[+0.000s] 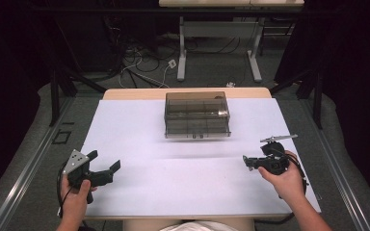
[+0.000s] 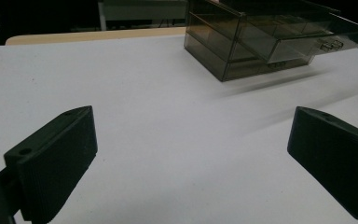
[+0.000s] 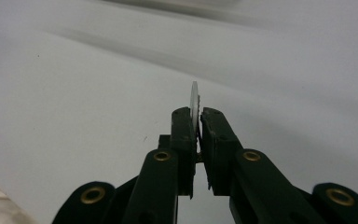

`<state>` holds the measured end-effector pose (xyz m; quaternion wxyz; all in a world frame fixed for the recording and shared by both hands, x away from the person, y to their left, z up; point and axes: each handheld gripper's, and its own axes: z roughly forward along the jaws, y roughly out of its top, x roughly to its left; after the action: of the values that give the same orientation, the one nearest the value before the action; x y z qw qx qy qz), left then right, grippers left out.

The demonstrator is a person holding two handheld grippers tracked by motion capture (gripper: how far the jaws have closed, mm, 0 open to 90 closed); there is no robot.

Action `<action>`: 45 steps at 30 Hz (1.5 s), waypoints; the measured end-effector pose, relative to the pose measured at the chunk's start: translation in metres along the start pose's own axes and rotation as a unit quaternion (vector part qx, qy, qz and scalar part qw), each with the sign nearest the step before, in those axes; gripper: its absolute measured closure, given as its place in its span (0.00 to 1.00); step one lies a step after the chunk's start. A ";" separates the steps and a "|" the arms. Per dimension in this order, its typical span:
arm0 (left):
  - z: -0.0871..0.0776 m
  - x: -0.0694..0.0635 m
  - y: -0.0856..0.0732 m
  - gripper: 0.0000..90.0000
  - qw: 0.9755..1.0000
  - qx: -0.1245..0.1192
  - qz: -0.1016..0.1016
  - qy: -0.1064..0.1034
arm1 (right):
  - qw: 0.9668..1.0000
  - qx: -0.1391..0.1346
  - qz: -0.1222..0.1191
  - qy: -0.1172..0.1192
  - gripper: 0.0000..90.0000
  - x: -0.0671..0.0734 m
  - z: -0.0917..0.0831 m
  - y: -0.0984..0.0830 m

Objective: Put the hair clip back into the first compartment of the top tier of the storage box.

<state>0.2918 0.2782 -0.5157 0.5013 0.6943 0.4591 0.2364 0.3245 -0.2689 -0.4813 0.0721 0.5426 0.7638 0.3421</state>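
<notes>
A smoky see-through drawer box (image 1: 196, 114) stands at the far middle of the white table top (image 1: 173, 187). In the left gripper view the box (image 2: 242, 42) sits upper right, with one drawer (image 2: 307, 39) pulled partly out. At the near left, a hand holds my left gripper (image 1: 105, 161) with its jaws wide apart over bare table; nothing lies between them (image 2: 191, 140). At the near right, my right gripper (image 1: 245, 160) points left. Its jaws (image 3: 196, 114) are shut on a thin pale disc (image 3: 195, 98), seen edge-on and sticking out past the tips.
The white sheet covers a wooden table whose far edge (image 1: 135, 93) shows behind the box. Beyond it stand a desk's white legs (image 1: 182, 62) and loose cables on the floor. Dark curtains close off both sides.
</notes>
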 end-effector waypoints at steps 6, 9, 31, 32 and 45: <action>0.000 0.000 0.000 0.02 1.000 0.000 0.000 0.000 | 1.000 0.003 -0.007 0.002 0.93 0.004 -0.001 0.009; 0.000 0.000 0.000 0.02 1.000 0.001 0.001 -0.001 | 1.000 0.004 -0.008 0.002 0.93 0.005 -0.001 0.012; 0.000 0.000 0.000 0.02 1.000 0.003 0.004 -0.002 | 0.999 0.005 -0.043 0.003 0.93 0.025 0.004 0.055; 0.000 0.000 0.000 0.02 1.000 0.003 0.004 -0.002 | 0.999 0.005 -0.043 0.003 0.93 0.025 0.004 0.055; 0.000 0.000 0.000 0.02 1.000 0.003 0.004 -0.003 | 0.998 0.010 -0.058 0.005 0.93 0.038 0.013 0.081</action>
<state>0.2921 0.2780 -0.5161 0.4999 0.6982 0.4553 0.2352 0.3786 -0.2152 -0.4331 0.0825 0.4965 0.7977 0.3322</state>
